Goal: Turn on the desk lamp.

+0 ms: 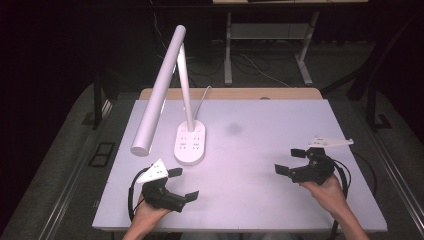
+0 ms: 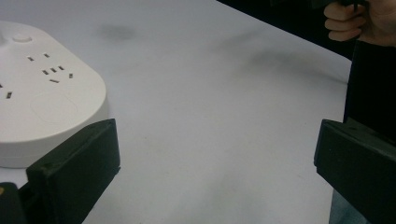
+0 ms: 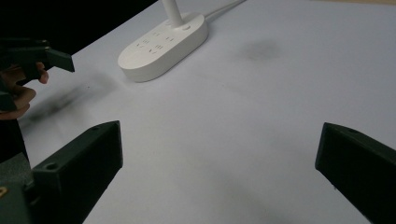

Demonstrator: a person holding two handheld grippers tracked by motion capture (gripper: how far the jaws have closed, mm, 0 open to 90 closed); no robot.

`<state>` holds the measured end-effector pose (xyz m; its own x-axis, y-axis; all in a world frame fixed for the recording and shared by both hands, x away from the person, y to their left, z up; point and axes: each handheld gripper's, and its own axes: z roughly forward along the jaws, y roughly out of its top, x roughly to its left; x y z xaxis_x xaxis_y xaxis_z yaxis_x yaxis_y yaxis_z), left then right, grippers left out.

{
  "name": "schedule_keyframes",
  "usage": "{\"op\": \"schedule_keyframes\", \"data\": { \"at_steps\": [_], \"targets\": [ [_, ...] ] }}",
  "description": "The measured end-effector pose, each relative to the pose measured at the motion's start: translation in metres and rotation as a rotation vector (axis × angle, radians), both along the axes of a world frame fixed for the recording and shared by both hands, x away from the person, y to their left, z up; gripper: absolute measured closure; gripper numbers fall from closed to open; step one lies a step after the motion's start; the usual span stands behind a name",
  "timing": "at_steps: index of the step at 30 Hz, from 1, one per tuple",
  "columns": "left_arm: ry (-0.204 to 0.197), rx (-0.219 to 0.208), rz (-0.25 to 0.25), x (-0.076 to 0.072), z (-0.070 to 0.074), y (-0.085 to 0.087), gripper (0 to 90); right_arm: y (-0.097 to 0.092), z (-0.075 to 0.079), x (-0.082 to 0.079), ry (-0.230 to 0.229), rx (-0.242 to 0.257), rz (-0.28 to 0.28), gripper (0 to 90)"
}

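A white desk lamp stands at the table's left-centre, with a long tube head (image 1: 159, 90) on a thin stem and an oval base (image 1: 190, 142) that carries socket slots. That lamp base (image 2: 44, 93) lies just left of my left gripper's jaws, and the lamp base (image 3: 163, 44) sits far ahead of the right gripper. My left gripper (image 1: 183, 184) hovers at the near left, jaws wide apart, nothing between them. My right gripper (image 1: 291, 160) hovers at the near right, also open and holding nothing.
The table top (image 1: 260, 150) is pale and matte, with a faint dark smudge (image 1: 233, 129) near its middle. A white cable (image 1: 202, 97) runs from the lamp base over the far edge. Dark floor and a metal table frame (image 1: 270, 35) lie beyond.
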<state>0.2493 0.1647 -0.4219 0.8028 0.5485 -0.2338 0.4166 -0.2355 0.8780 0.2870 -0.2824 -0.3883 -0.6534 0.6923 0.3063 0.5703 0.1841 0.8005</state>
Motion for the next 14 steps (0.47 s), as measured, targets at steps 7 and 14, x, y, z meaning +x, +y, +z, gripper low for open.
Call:
{"op": "schedule_keyframes", "data": {
  "at_steps": [7,14],
  "targets": [
    [0.001,0.001,0.003,0.0,0.0,0.0,0.0,-0.014,-0.01,-0.021,-0.003,-0.003,-0.028,0.5],
    [0.006,0.002,0.003,0.001,-0.001,-0.001,0.0,-0.019,-0.022,-0.036,-0.004,0.015,-0.053,0.5]
  ]
}}
